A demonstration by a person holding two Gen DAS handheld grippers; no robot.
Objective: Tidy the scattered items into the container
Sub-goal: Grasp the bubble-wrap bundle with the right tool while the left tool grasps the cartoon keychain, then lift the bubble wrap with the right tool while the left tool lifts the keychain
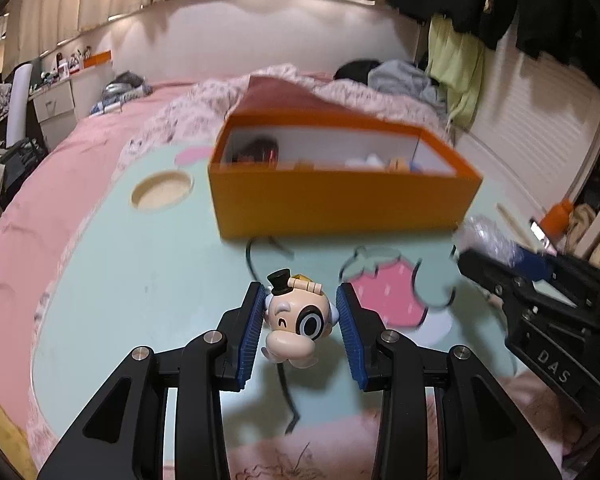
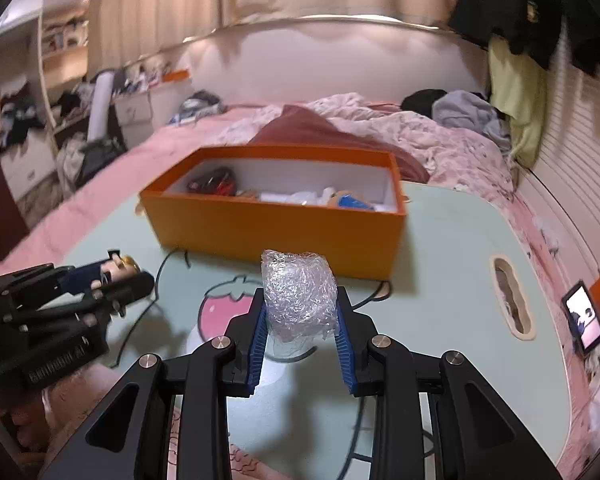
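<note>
Two things are up off the table: left gripper [image 1: 300, 320] squeezes a toy head [image 1: 296, 322], right gripper [image 2: 300, 320] squeezes a bubble-wrap ball [image 2: 299, 294]. Farther back, the orange box [image 2: 276, 228] holds some stuff already, w/ blurry bits, maybe toys. Both still need dropping in.

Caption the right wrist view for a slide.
Right gripper holds a bubble-wrap bundle above the mint lap table, facing the open orange box; left gripper carries a figurine.

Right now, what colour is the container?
Orange outside, white inside; clearest in the right wrist view.
</note>
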